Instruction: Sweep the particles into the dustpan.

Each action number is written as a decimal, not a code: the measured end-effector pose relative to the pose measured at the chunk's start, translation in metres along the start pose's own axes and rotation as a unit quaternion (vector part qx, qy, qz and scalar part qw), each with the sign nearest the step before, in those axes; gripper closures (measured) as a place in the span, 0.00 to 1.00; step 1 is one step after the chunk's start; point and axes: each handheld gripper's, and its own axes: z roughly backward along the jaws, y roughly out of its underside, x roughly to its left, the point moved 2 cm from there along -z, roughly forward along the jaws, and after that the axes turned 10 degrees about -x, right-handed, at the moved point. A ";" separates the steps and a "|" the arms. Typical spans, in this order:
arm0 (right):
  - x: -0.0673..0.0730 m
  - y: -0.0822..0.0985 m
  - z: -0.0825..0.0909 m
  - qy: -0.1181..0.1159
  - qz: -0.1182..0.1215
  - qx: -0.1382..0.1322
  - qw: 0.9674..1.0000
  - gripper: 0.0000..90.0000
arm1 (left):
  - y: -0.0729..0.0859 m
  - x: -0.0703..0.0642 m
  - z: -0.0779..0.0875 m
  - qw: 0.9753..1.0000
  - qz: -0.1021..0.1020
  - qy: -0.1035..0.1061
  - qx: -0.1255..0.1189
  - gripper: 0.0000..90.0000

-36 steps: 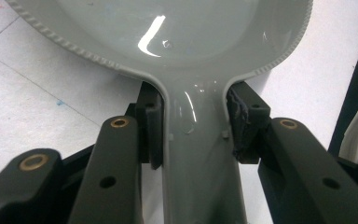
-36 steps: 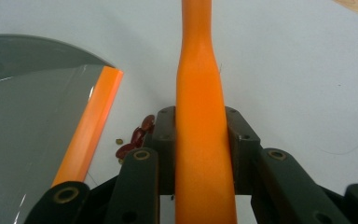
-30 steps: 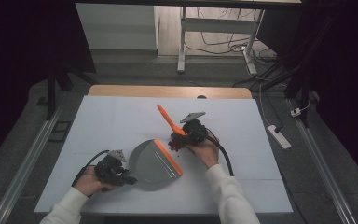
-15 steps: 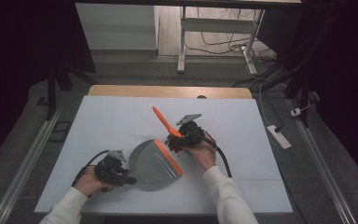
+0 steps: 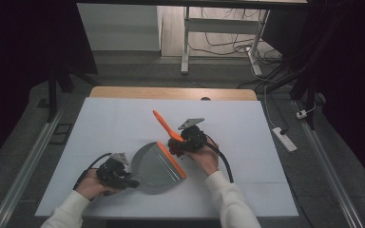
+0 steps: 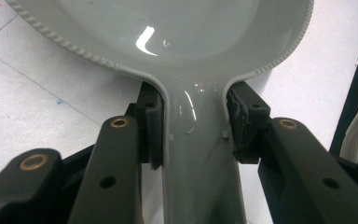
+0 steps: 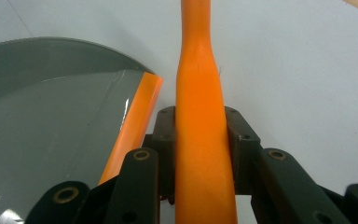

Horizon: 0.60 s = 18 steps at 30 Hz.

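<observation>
left gripper point(image 6: 193, 135): clamps dustpan point(image 5: 154, 167) handle | right gripper point(image 7: 200, 135): clamps brush point(image 5: 164, 124) handle | bristles hidden behind right gripper

Two white long sleeves point(image 5: 228, 202) enter from the bottom edge. Each hand carries a black two-jaw tool. The left gripper point(image 5: 132, 183) and the right gripper point(image 5: 177, 147) each bear a grey three-cornered plate point(image 5: 191, 123) on top and trail a black cable point(image 5: 226, 164). Close up, the jaws are matte black link arms with round brass-coloured pivot bushings point(image 6: 120, 122) and small screw holes, ending in dark rubber pads point(image 7: 165, 140); one left pad point(image 6: 240, 126) looks worn and ragged.
</observation>
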 end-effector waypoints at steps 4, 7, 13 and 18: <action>0.003 0.000 0.000 -0.003 0.003 -0.002 1.000 0.77 | 0.000 0.000 0.000 1.000 0.000 0.000 0.000 0.68; 0.006 0.000 0.000 -0.008 0.009 -0.002 1.000 0.77 | 0.000 0.001 0.000 1.000 0.000 0.000 0.001 0.68; 0.012 0.001 0.000 -0.013 0.015 -0.003 1.000 0.77 | 0.000 0.000 0.000 1.000 0.000 -0.001 0.001 0.68; 0.015 0.002 0.001 -0.014 0.012 -0.008 1.000 0.77 | 0.000 0.000 0.000 1.000 0.000 -0.002 0.001 0.68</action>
